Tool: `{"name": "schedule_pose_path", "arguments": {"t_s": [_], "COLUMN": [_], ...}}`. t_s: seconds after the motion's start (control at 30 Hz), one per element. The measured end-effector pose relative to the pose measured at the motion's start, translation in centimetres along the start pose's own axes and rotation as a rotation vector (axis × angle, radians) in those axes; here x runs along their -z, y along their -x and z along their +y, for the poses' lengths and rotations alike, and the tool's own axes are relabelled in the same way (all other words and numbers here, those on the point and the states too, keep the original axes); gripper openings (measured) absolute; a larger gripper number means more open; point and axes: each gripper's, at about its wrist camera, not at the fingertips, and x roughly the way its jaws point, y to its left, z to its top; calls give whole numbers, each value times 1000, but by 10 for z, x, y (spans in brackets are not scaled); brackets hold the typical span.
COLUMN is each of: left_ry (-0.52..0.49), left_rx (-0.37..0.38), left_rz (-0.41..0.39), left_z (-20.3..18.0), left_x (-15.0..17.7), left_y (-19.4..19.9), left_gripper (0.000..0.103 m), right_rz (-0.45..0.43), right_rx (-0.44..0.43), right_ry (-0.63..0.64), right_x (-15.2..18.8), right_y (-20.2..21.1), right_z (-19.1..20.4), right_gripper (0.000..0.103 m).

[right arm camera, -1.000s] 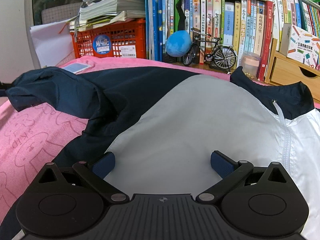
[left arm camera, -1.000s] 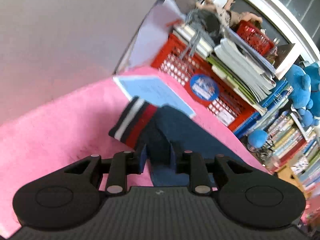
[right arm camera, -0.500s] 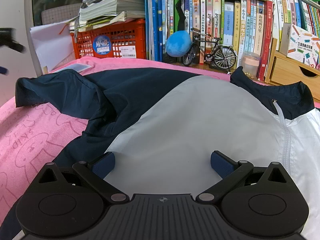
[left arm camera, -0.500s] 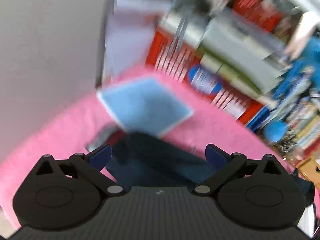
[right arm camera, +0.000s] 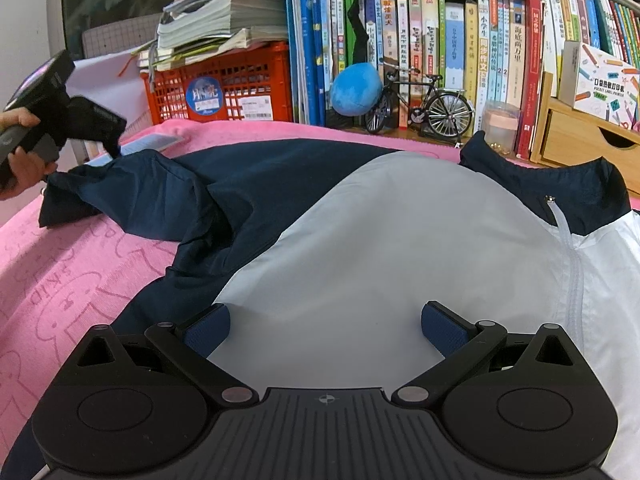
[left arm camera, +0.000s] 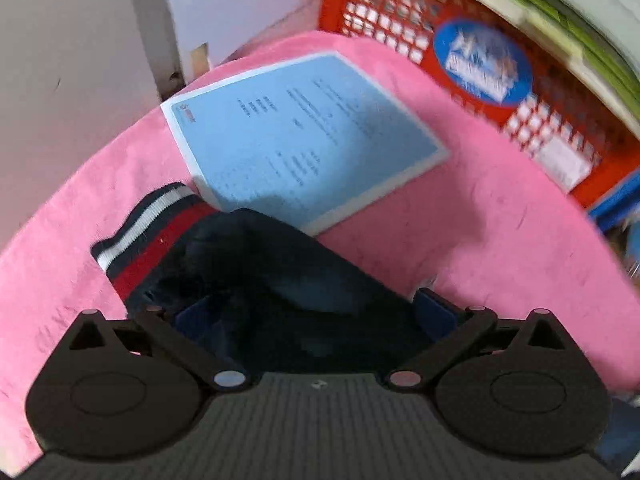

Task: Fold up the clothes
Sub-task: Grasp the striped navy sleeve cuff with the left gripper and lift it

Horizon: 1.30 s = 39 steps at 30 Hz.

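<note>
- Left gripper [left arm camera: 316,312], jaws spread wide, hangs over the navy sleeve [left arm camera: 280,280] of a jacket, gripping nothing; the cloth lies loose between its blue pads [left arm camera: 434,312].
- Striped cuff [left arm camera: 148,232], in navy, white and red, rests on the pink blanket [left arm camera: 500,216], its edge touching a blue printed sheet [left arm camera: 304,136] that sits in front of a red crate [left arm camera: 460,40].
- Right gripper [right arm camera: 326,328] is likewise wide apart and empty, poised above the pale grey chest panel of the jacket [right arm camera: 380,248], which lies spread across the blanket with its navy collar [right arm camera: 560,184] towards the bookshelf.
- Judged from the layout, the sleeve is laid out to the side and folding proper has barely begun.
- Next move likely calls for pinching the sleeve near the cuff and carrying it across onto the grey panel, keeping clear of the paper.
</note>
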Motion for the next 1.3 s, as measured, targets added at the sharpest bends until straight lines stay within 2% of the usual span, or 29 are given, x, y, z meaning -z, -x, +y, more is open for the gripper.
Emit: {"name": "schedule_pose_path", "arguments": {"t_s": [0.03,0.07,0.1,0.17,0.2,0.23,0.37,0.4,0.47,0.53,0.6,0.63,0.67,0.7,0.73,0.77,0.87,0.93,1.03,1.13,1.17,1.3], "left_ry": [3,-17,-32,-61,-44,-25,79,99,133,117,61,13,-1,-13,-25,-37,-10,0,-64,-183,-211,-235], "left_rx": [1,-19,-36,-71,-53,-33,128,178,306,518,663,693,638,577,517,456,286,243,139,-13,-63,-240], "left_rz": [14,20,-7,-68,-99,-130,-223,-247,-322,-445,-542,-571,-540,-506,-470,-435,-287,-229,-252,-272,-267,-249], "left_z": [1,-3,-4,-6,-2,2,22,26,34,43,50,52,49,47,44,42,31,22,-5,-44,-60,-91], "left_x": [-1,-1,3,11,14,16,12,9,1,-1,2,5,5,4,4,3,0,1,5,6,5,8], "left_y": [-2,-7,-4,3,9,16,42,51,77,112,139,148,144,138,133,127,82,56,41,31,23,-6], "left_gripper": [103,98,91,60,55,46,22,20,19,19,22,29,49,63,86,90,90,90,90,100,100,101], "right_rz": [0,0,-1,-2,-2,-2,-2,-2,-2,-1,-1,0,0,1,2,3,4,4,4,0,-1,-6], "right_rx": [0,0,-1,-1,-1,-1,-1,-1,0,0,1,2,3,4,5,7,8,8,7,-2,-7,-21], "right_ry": [0,-1,-2,-3,-3,-3,-4,-4,-2,-2,0,1,2,4,6,8,9,10,9,-1,-7,-23], "right_x": [0,0,0,0,0,0,1,1,1,1,1,1,1,1,1,1,1,1,1,1,1,1], "right_y": [0,0,0,0,0,0,0,0,0,0,0,0,0,0,0,0,-1,-1,-1,0,0,1], "right_z": [0,0,0,0,0,0,1,1,1,1,1,1,1,2,2,2,2,2,2,0,-1,-4], "right_gripper": [103,103,103,103,103,103,103,103,103,103,103,103,103,103,103,103,103,103,103,103,103,103]}}
